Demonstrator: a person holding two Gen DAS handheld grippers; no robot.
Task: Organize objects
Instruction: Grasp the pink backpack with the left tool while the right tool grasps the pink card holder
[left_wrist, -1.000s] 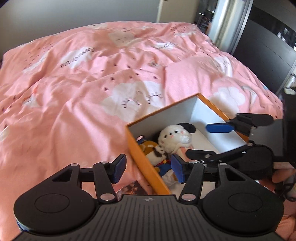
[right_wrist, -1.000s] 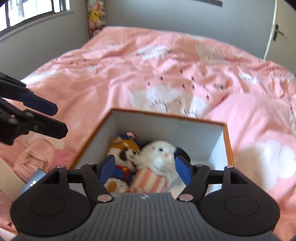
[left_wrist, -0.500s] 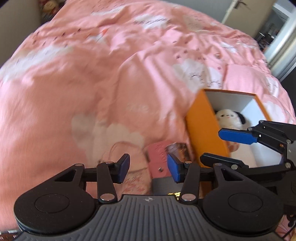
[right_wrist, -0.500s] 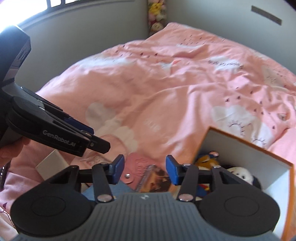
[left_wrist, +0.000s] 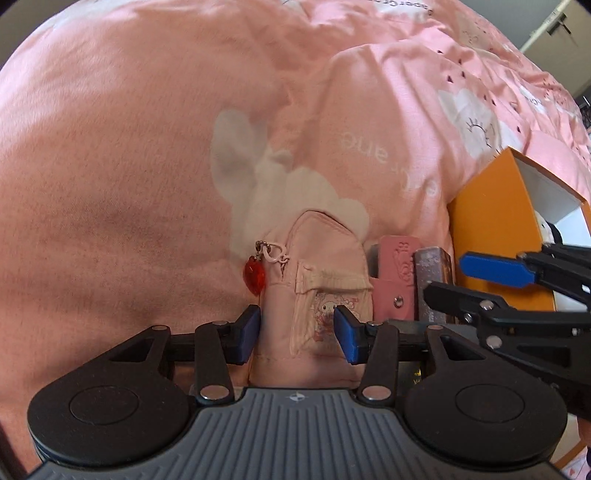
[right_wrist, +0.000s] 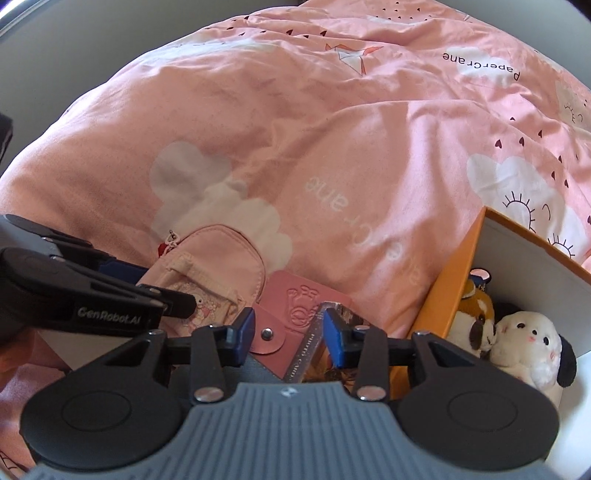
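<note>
Two grippers hang over our pink bedspread (right_wrist: 332, 122). The small pink backpack (left_wrist: 314, 291) lies there, beside a pink card wallet (right_wrist: 295, 306) and the orange box (right_wrist: 439, 295) of plush toys (right_wrist: 524, 339). Our left gripper (left_wrist: 297, 330) straddles the backpack, jaws narrowed; we cannot tell if the pads press. Our right gripper (right_wrist: 288, 338) is closing around the wallet, not yet pinching.

Both handheld units match: left gripper (left_wrist: 297, 328) and right gripper (right_wrist: 288, 334) have black linkage arms, silver pivot screws, blue finger pads, ribbed grey housings. White "GenRobot.AI" lettering marks one arm.
</note>
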